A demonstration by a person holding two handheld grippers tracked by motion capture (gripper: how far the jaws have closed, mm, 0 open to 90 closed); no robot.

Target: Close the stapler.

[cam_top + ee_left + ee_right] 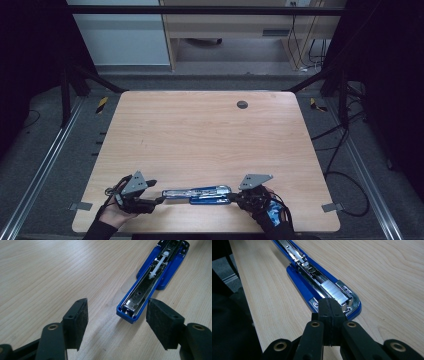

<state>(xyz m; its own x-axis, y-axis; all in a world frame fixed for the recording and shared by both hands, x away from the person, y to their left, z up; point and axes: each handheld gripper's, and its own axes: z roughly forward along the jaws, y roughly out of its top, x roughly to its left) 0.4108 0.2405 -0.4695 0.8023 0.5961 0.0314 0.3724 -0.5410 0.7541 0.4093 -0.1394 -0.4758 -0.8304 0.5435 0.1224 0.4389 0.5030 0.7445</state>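
Observation:
A blue stapler [197,194] lies swung open flat on the wooden table [200,140], close to the front edge, with its metal channels facing up. My left gripper [160,199] is at the stapler's left end and stands open. In the left gripper view the stapler's blue tip [127,313] lies just ahead of the wide-apart pads [80,317], nearer the right one and touching neither. My right gripper [234,199] is at the other end, its jaws shut together. In the right gripper view its tip [331,307] sits at the stapler's rounded end [354,307], right by a strip of staples [334,291] in the channel.
A dark round grommet [242,104] is set in the table near the far edge. The table's front edge runs just below both hands. Metal frame rails [45,160] flank the table, and cables [345,175] lie on the floor at the right.

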